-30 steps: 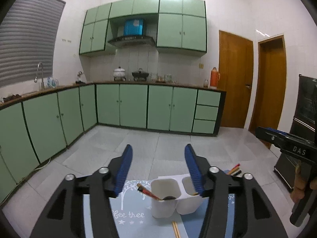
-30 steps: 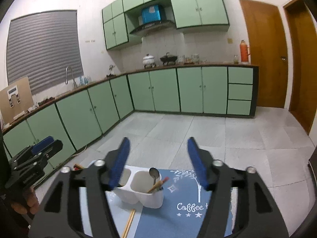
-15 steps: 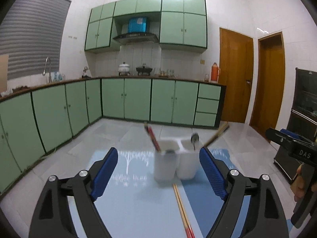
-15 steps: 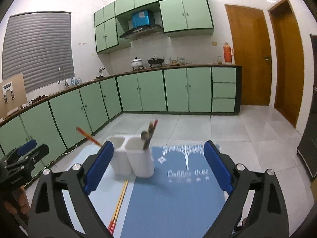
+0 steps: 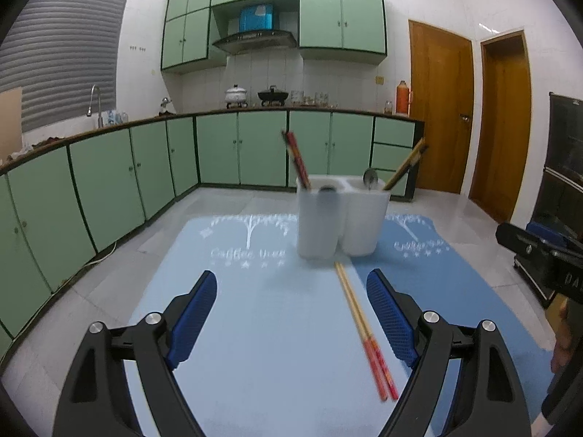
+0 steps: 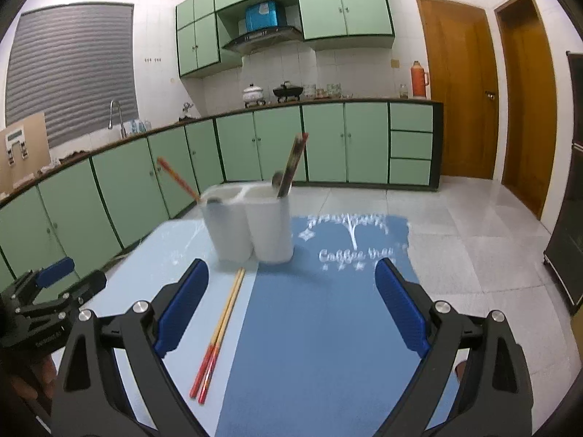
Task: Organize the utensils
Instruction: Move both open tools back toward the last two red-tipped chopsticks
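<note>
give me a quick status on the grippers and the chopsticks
Left hand-held gripper and right hand-held gripper open, both empty. Loose chopsticks lying flat on the mat, in front of the white holder. Nothing in the way.

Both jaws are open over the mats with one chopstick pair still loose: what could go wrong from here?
1. The chopsticks lie flat and close together; a pinch may lift only one.
2. The holder looks light, with chopsticks leaning outward; bumping it could tip it.
3. The left gripper and right gripper are both close, so they might collide.
</note>
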A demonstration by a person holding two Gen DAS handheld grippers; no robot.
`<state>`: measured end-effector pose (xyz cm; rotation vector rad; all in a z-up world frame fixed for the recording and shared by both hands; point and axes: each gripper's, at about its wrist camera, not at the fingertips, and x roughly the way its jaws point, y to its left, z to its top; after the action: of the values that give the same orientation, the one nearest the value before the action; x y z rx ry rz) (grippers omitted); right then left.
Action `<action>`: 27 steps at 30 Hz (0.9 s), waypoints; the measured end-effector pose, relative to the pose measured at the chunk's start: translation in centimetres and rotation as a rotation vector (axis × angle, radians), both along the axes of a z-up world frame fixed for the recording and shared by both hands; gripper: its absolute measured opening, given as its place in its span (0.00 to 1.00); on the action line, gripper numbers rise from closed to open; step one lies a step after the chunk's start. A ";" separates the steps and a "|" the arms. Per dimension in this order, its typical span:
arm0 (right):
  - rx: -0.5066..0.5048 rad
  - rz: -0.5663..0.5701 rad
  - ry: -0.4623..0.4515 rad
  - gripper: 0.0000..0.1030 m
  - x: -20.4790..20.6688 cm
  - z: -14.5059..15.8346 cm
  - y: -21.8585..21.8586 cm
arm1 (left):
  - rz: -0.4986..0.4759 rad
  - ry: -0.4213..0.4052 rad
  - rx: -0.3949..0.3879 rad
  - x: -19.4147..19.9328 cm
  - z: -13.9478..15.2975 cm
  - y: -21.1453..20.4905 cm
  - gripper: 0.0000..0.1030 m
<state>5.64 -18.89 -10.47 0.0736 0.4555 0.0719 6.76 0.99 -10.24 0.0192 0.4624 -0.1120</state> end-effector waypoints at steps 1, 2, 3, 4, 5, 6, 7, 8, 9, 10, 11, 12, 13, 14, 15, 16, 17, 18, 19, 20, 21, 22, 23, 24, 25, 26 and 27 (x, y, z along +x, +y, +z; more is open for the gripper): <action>0.002 0.000 0.008 0.87 -0.2 -0.5 0.2 | 0.001 0.007 0.006 -0.3 -0.4 0.2 0.80; 0.004 0.002 0.015 0.87 -0.4 -1.0 0.5 | 0.002 0.014 0.014 -0.4 -0.9 0.3 0.80; 0.003 0.005 0.030 0.87 -0.6 -1.8 0.9 | 0.003 0.019 0.019 -0.8 -1.3 0.4 0.80; 0.000 0.006 0.041 0.87 -0.7 -2.3 1.3 | 0.005 0.027 0.025 -1.0 -1.7 0.6 0.80; -0.001 0.007 0.054 0.87 -0.9 -3.0 1.7 | 0.008 0.035 0.029 -1.2 -1.9 0.8 0.80; -0.001 0.007 0.063 0.87 -1.0 -3.3 2.0 | 0.013 0.042 0.031 -1.3 -2.2 1.0 0.80; -0.001 0.006 0.079 0.87 -1.1 -4.0 2.4 | 0.016 0.047 0.031 -1.4 -2.4 1.3 0.80; 0.003 0.009 0.097 0.85 -1.1 -4.5 2.8 | 0.019 0.056 0.032 -1.5 -2.7 1.5 0.80; 0.006 0.014 0.116 0.84 -1.1 -5.1 3.1 | 0.022 0.061 0.033 -1.6 -2.9 1.7 0.80; 0.007 0.017 0.129 0.83 -1.1 -5.6 3.3 | 0.027 0.069 0.035 -1.7 -3.1 2.0 0.80; 0.007 0.022 0.145 0.83 -1.1 -6.0 3.6 | 0.032 0.076 0.037 -1.7 -3.3 2.2 0.80; 0.005 0.027 0.159 0.83 -1.1 -6.5 4.0 | 0.035 0.080 0.038 -1.7 -3.5 2.4 0.80; 0.002 0.029 0.170 0.82 -1.2 -6.8 4.2 | 0.040 0.089 0.038 -1.7 -3.8 2.7 0.80; -0.001 0.031 0.182 0.81 -1.2 -7.2 4.5 | 0.043 0.093 0.037 -1.6 -3.8 2.8 0.80; -0.002 0.033 0.193 0.81 -1.1 -7.4 4.8 | 0.046 0.096 0.035 -1.7 -4.0 3.0 0.80; -0.004 0.033 0.202 0.80 -1.1 -7.6 5.0 | 0.049 0.100 0.033 -1.6 -4.1 3.2 0.80; -0.007 0.031 0.210 0.78 -1.1 -7.9 5.2 | 0.052 0.103 0.032 -1.6 -4.1 3.3 0.80; -0.010 0.030 0.217 0.78 -1.1 -8.2 5.3 | 0.055 0.106 0.029 -1.6 -4.2 3.5 0.80; -0.014 0.026 0.226 0.77 -1.0 -8.5 5.6 | 0.057 0.107 0.027 -1.7 -4.3 3.6 0.80; -0.015 0.021 0.232 0.76 -1.0 -8.8 5.8 | 0.059 0.108 0.024 -1.7 -4.4 3.8 0.80; -0.012 0.015 0.241 0.75 -1.0 -9.1 6.1 | 0.060 0.109 0.022 -1.7 -4.4 3.9 0.80; -0.011 0.014 0.247 0.74 -1.0 -9.3 6.3 | 0.062 0.110 0.021 -1.6 -4.5 3.9 0.80; -0.015 0.017 0.254 0.72 -1.0 -9.5 6.6 | 0.063 0.111 0.021 -1.6 -4.5 4.0 0.80; -0.022 0.020 0.259 0.70 -1.0 -9.7 6.9 | 0.064 0.110 0.021 -1.6 -4.6 4.0 0.80; -0.028 0.023 0.263 0.68 -0.9 -9.8 7.1 | 0.065 0.110 0.021 -1.5 -4.6 4.1 0.80; -0.031 0.027 0.268 0.66 -0.9 -9.9 7.3 | 0.065 0.110 0.020 -1.5 -4.6 4.1 0.80; -0.037 0.032 0.274 0.64 -0.9 -10.0 7.5 | 0.066 0.109 0.019 -1.5 -4.6 4.2 0.80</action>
<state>4.78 -11.35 -20.45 0.0397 0.7318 0.0857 5.28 5.20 -14.87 0.0169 0.5722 -0.0443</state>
